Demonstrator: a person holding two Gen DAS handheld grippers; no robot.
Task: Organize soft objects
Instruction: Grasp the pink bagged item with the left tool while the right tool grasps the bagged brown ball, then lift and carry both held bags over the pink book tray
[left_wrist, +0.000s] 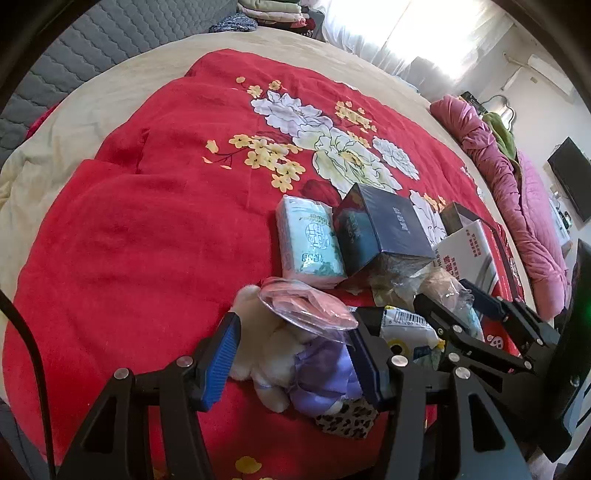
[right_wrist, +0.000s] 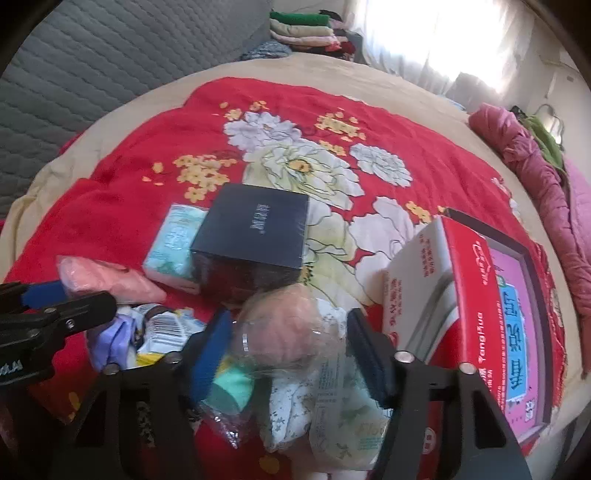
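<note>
**Both grippers closed in on soft items at the near edge of the bed**

Left gripper (left_wrist: 290, 352) sits around a cream plush toy (left_wrist: 258, 354) in a purple outfit. The blue pad on one side touches the toy's fur; the black finger on the other side lies against the purple cloth – so it looks like a grip at about half width. A clear bag w/ pink contents (left_wrist: 306, 304) lies on top of the toy, just past the fingertips. A leopard-print scrap (left_wrist: 345, 419) pokes out from under the toy, nearest the camera.

Right gripper (right_wrist: 290, 349) straddles a clear plastic bag (right_wrist: 291, 332) holding something pale and soft. The bag fills the gap btw the fingers and bulges above them; the blue pad presses into the plastic on one side, the dark finger meets it on the other. Under it lie a floral-print packet (right_wrist: 343, 424) and a mint-green item (right_wrist: 231, 387). Btw the two grippers sits a white-and-yellow packet (right_wrist: 166, 328) w/ a barcode.

Just beyond – a pale green tissue pack (left_wrist: 310, 243) lies flat, touching a dark blue box (left_wrist: 384, 232) beside it. To the right a red-and-white carton (right_wrist: 454, 295) stands tilted against a framed pink board (right_wrist: 517, 325).

All of this rests on a red floral blanket (left_wrist: 147, 240) over a beige bedspread (left_wrist: 110, 92). Further right a pink quilt (left_wrist: 509, 195) is heaped along the bed's edge. At the far end, folded clothes (right_wrist: 306, 29) are stacked by a grey quilted headboard (right_wrist: 110, 66), w/ a bright window beside them.
</note>
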